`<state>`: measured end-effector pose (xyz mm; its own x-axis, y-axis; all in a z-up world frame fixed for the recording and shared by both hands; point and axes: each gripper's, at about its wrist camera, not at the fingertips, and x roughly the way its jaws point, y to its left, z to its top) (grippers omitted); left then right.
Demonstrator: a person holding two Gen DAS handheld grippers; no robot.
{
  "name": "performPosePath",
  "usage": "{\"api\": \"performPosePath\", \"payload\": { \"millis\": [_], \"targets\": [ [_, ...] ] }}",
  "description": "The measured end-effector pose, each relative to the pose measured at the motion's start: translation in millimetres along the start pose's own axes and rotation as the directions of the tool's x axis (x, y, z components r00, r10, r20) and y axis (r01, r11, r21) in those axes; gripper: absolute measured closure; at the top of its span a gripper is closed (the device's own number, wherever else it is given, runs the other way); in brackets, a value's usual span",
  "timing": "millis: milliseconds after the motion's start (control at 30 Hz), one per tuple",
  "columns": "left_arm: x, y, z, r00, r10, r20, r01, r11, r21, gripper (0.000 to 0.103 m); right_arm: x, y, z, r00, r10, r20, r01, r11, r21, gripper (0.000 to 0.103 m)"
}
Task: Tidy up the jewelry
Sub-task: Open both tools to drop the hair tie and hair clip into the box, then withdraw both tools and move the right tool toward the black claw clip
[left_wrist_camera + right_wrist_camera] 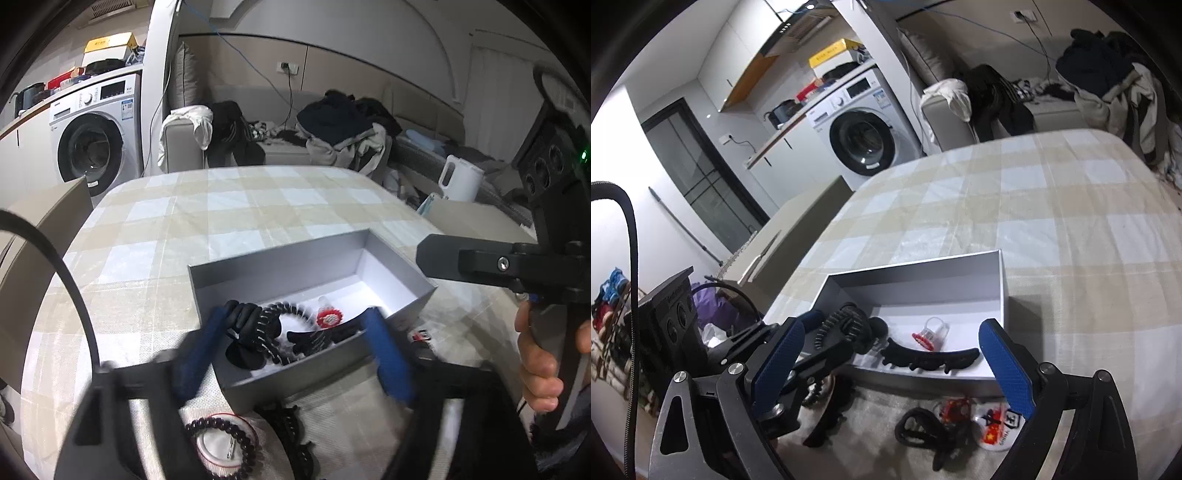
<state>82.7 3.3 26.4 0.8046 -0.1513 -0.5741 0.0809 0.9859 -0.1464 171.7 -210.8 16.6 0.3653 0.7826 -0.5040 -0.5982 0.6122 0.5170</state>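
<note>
Both pairs of jaws stand wide apart with nothing pressed between their blue pads: the left gripper [295, 354] spreads over the near end of the grey box [280, 266], and the right gripper [892, 369] hangs just in front of that box. Inside lie a black claw clip [251, 325], a coiled black hair tie [280, 314], a red-capped clear piece [931, 334] and a long black clip [931, 360]. On the checked tablecloth [1015, 206] before the box rest a dark bead bracelet [221, 443] and a round badge [997, 430].
</note>
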Motion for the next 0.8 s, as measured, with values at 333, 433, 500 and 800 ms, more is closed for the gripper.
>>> {"api": "performPosePath", "payload": {
  "millis": [333, 433, 500, 800],
  "targets": [
    [-31.0, 8.9, -14.9, 0.996, 0.037, 0.079, -0.028, 0.993, -0.113, 0.001, -34.5, -13.2, -19.7, 0.999, 0.011, 0.043, -0.01, 1.0, -0.006, 0.0],
    [-35.1, 8.6, -24.2, 0.995, 0.06, 0.084, -0.049, 0.991, -0.127, 0.001, -39.6, -14.7, -32.3, 0.999, -0.022, 0.046, 0.023, 1.0, -0.021, 0.0],
    [-38.0, 8.0, -29.2, 0.992, 0.083, 0.095, -0.07, 0.989, -0.131, 0.001, -40.8, -15.5, -40.9, 0.998, -0.043, 0.053, 0.045, 0.998, -0.032, 0.0],
    [-46.1, 13.7, -49.1, 0.985, 0.126, 0.115, -0.106, 0.981, -0.163, 0.001, -44.6, -12.8, -76.5, 0.998, -0.039, 0.048, 0.044, 0.995, -0.091, 0.0]
  ]
}}
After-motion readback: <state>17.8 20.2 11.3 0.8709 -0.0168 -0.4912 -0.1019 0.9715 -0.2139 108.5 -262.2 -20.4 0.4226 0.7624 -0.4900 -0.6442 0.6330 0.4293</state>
